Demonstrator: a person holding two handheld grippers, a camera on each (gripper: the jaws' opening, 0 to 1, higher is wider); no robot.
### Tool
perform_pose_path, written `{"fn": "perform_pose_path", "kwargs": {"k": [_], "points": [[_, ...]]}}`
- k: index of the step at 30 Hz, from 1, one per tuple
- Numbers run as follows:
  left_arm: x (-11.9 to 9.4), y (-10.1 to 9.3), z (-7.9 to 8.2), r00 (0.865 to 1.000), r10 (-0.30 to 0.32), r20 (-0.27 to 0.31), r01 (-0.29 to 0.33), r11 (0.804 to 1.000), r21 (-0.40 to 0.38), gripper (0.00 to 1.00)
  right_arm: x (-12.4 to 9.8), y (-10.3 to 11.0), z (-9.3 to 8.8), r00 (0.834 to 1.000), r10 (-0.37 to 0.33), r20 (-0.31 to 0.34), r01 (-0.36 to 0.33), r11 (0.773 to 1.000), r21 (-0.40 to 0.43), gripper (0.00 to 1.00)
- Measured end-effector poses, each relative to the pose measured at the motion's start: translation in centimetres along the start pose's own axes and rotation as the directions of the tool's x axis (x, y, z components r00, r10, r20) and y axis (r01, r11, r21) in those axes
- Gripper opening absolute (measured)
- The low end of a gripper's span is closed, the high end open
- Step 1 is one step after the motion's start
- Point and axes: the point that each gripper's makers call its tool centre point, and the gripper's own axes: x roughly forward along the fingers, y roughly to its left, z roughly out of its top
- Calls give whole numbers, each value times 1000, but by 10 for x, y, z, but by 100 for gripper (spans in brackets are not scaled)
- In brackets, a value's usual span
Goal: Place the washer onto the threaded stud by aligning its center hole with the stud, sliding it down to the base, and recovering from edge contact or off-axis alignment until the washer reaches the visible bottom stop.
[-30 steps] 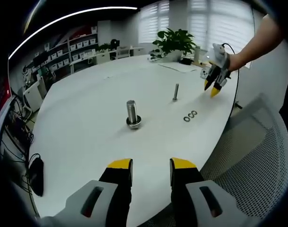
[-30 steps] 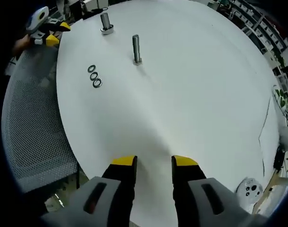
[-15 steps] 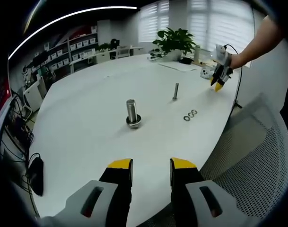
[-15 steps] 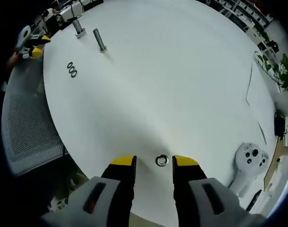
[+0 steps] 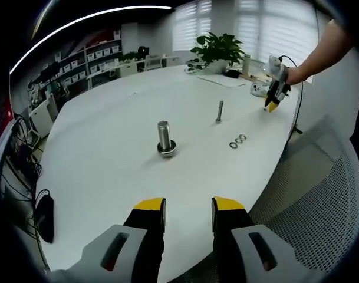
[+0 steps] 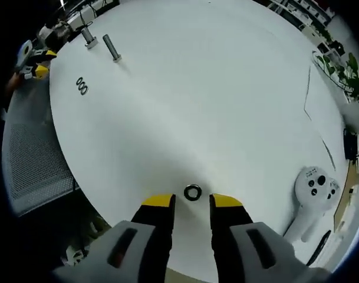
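A small metal ring washer lies flat on the smooth white round table, just ahead of the right gripper, whose yellow-tipped jaws stand apart, empty. The left gripper is likewise parted and empty. Farther off stand a thick threaded stud and a thin bolt, with three rings nearby.

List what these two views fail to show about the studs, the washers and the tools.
- Thick stud, left gripper view: whether the ring at its base is a washer or part of it; too small.
- Small rings, left gripper view: their count; they overlap and are tiny.
- Thin stud, right gripper view: its threads; too distant.
- Right tool, left gripper view: open or shut; too small.
- White controller, right gripper view: its lower end, cut off by the rim.
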Motion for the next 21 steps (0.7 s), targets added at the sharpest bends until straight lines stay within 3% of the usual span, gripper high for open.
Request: {"fn": "perform_pose_path", "kwargs": {"k": [5, 11, 21], "points": [[0, 0, -1, 1000, 1, -4, -1, 1000, 0, 29, 4, 2, -2, 1000, 10, -12, -10, 1000, -9, 25], [1, 0, -2, 1000, -1, -10, 1, 1000, -4, 29, 5, 1, -1, 999, 40, 6, -40, 998, 38, 24], [2, 1, -3, 1000, 4, -15, -5, 1000, -7, 29, 7, -1, 1, 999, 31, -14, -31, 999, 16, 16]]}}
